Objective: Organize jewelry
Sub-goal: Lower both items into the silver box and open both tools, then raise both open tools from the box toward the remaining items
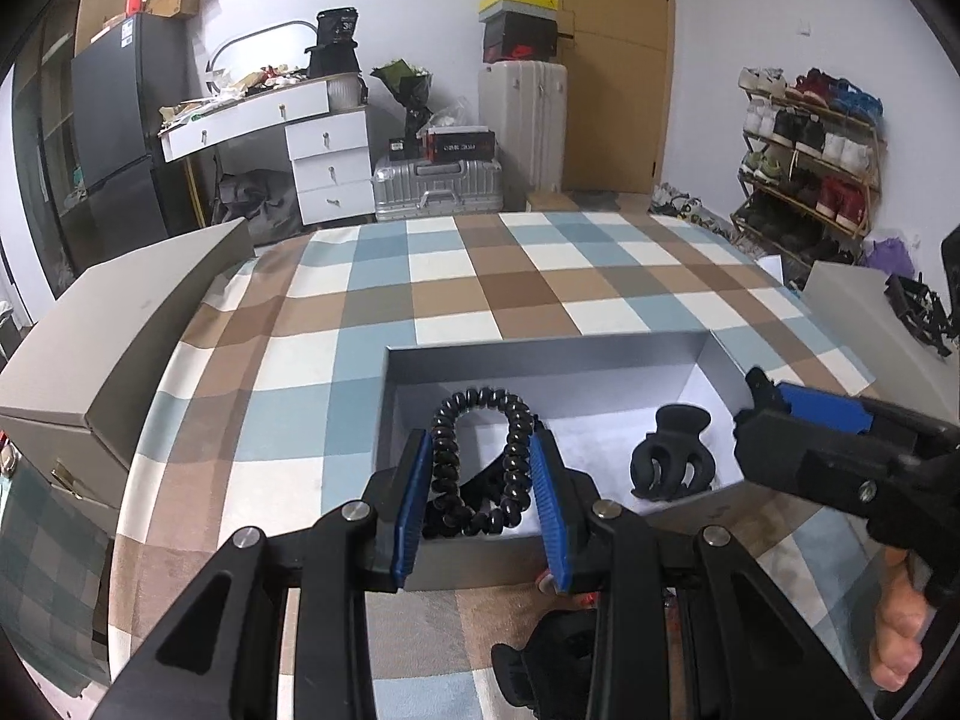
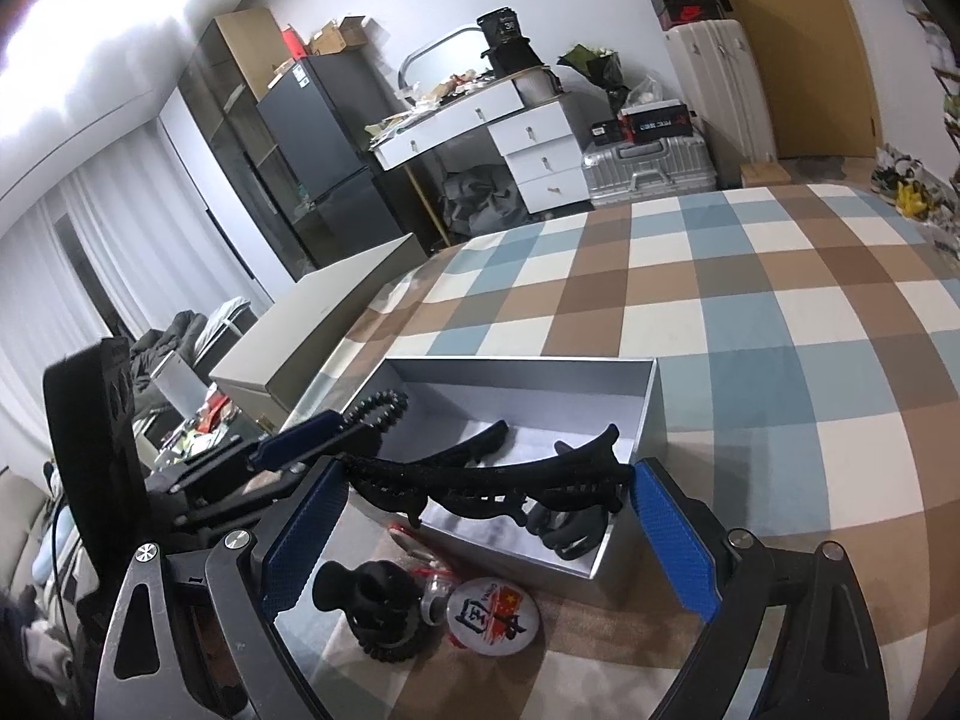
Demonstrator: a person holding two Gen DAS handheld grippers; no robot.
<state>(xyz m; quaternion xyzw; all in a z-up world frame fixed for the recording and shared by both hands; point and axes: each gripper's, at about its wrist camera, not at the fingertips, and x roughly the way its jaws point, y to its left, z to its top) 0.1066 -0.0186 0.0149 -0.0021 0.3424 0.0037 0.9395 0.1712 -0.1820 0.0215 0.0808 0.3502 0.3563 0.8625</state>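
Left gripper (image 1: 483, 480) was clenched on a black spiral hair tie (image 1: 480, 462); the blue fingers (image 1: 414, 504) pressed both sides of the loop, which hung over the near-left part of the open grey box (image 1: 540, 360).

Right gripper (image 2: 486, 534) held a long black hair clip (image 2: 498, 483) spanning between its blue fingers (image 2: 675, 546). The clip's ends met both pads, so it read as grasped, and the clip sat above the near edge of the box. In the left wrist view only the front of the right gripper showed, at the box's right wall.

Inside the box, on the white lining: a black claw clip (image 1: 672, 459) near the front right corner, and another dark curved piece (image 2: 480, 447) further in; its type was not clear.

Outside the box, on the checked bedspread (image 1: 480, 276) just in front of it: another black claw clip (image 2: 366, 594) lying on a black spiral tie, a round badge (image 2: 495, 612) with red print, and a small clear item beside the badge, too small to identify.

A beige box lid (image 1: 120, 324) lay at the left edge of the bed, well apart from the grey box.
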